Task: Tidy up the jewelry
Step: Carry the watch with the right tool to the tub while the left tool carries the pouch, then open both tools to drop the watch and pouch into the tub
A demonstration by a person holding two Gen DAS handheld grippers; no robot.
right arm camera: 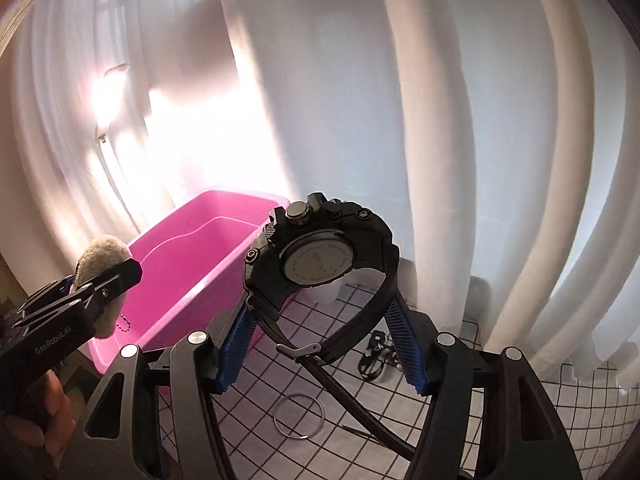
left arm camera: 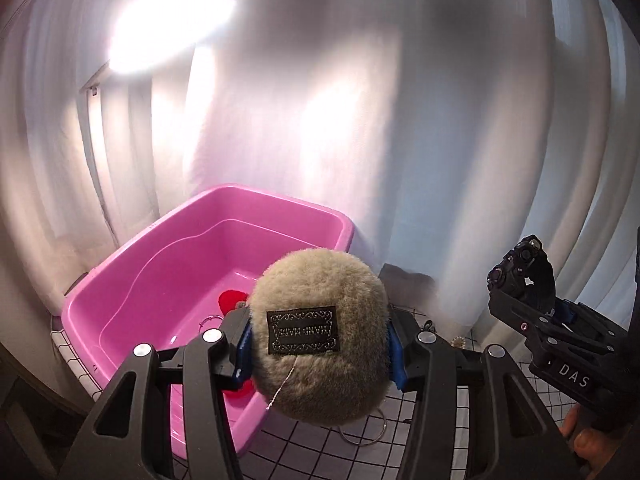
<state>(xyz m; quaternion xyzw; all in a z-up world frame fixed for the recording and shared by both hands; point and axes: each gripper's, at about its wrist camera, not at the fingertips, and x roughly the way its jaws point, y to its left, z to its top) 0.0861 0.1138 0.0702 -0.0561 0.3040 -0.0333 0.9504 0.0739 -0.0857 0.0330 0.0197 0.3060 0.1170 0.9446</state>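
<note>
My left gripper (left arm camera: 320, 348) is shut on a beige furry pompom (left arm camera: 320, 336) with a dark label, held over the near right corner of a pink plastic bin (left arm camera: 132, 280). The pompom also shows in the right wrist view (right arm camera: 102, 260). A red item (left arm camera: 230, 300) and a thin ring lie in the bin. My right gripper (right arm camera: 320, 332) is shut on a black sport watch (right arm camera: 320, 256), held by its strap above the table, right of the bin (right arm camera: 192, 252). The watch also shows in the left wrist view (left arm camera: 520, 264).
A checked white tablecloth (right arm camera: 400, 408) covers the table. A silver hoop (right arm camera: 298, 416) and a small black clip-like piece (right arm camera: 374, 354) lie on it. White curtains (right arm camera: 440, 120) hang close behind. A bright lamp (left arm camera: 168, 24) shines at upper left.
</note>
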